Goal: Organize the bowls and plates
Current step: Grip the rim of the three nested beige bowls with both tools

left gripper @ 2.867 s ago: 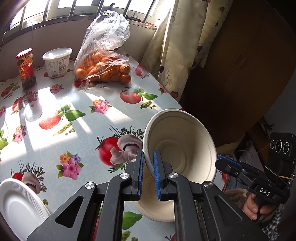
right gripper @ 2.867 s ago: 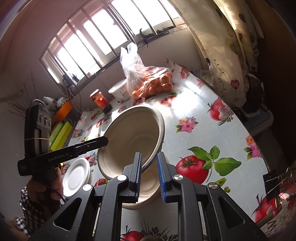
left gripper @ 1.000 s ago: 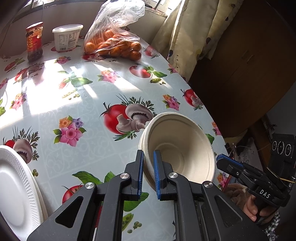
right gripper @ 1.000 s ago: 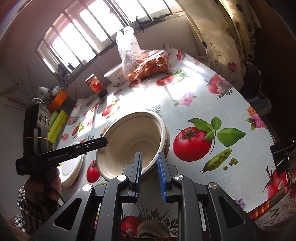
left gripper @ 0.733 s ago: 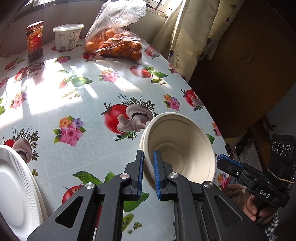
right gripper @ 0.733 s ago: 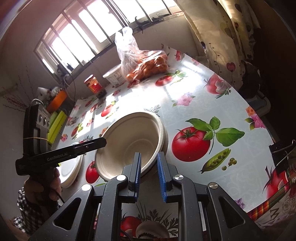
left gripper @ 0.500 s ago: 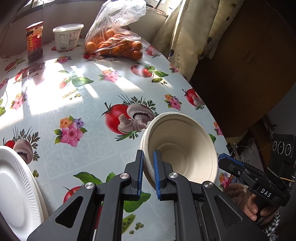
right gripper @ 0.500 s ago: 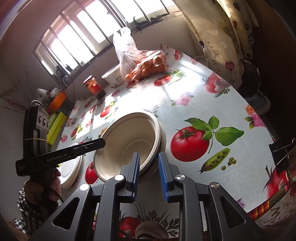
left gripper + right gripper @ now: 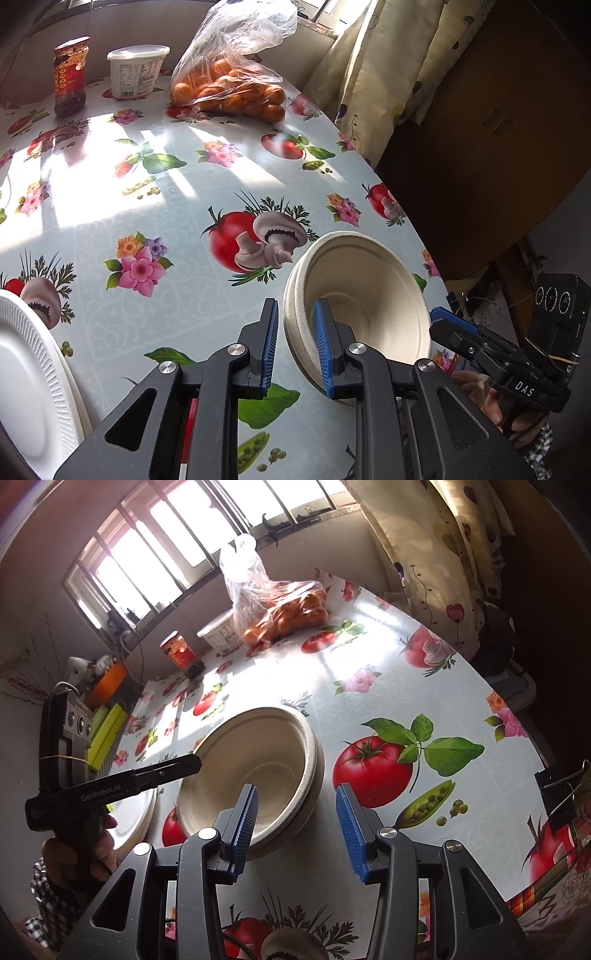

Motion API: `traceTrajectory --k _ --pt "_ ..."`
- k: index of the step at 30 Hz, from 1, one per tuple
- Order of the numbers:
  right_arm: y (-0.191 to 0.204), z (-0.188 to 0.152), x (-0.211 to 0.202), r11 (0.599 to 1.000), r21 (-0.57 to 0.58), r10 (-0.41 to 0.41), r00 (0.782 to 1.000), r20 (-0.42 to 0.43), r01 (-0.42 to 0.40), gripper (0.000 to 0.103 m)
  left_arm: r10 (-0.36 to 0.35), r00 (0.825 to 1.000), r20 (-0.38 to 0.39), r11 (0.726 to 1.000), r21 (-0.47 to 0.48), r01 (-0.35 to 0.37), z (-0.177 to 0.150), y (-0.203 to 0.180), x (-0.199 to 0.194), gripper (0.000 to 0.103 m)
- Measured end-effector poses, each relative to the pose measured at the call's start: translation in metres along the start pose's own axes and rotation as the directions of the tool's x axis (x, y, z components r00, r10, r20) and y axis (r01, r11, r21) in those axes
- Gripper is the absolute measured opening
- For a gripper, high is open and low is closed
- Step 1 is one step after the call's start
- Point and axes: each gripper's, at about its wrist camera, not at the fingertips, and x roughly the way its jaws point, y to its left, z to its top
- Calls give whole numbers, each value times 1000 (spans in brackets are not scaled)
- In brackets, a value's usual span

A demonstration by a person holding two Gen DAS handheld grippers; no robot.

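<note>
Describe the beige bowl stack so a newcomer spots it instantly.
On the fruit-print tablecloth, look at the near right edge, past the tomato-and-mushroom print. The beige bowl stack sits there, nested and deep. Unlike the flat white ribbed plates at left, it is matte tan.

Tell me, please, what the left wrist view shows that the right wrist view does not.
Only the left wrist view shows the left gripper from behind, its fingers astride the bowls' rim, not pressing, and the brown cabinet. Only the right wrist view shows the window and the right gripper open. Both show the nested bowls, white plates, bag of oranges, red jar and white tub.
</note>
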Motion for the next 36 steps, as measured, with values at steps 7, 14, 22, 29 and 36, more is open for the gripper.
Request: traceTrajectory --k 7,14,22,29,36 --pt "-3 1 13 1000 12 4 1000 -23 -3 46 -13 999 -34 1000 -28 12 0 5 9 21" --pt "-4 2 21 1000 22 19 999 -35 -19 46 -16 998 -63 999 -40 14 -1 7 15 21" --pt "-5 2 26 999 36 38 998 -45 -37 46 -28 997 -74 998 -60 24 0 10 20 21" --pt "-1 1 26 999 13 43 998 -46 -42 38 -17 997 -75 999 -51 13 -1 8 21 21" --pt "0 1 27 999 8 44 998 -49 -44 33 -10 997 -72 999 -39 7 -1 7 21 21"
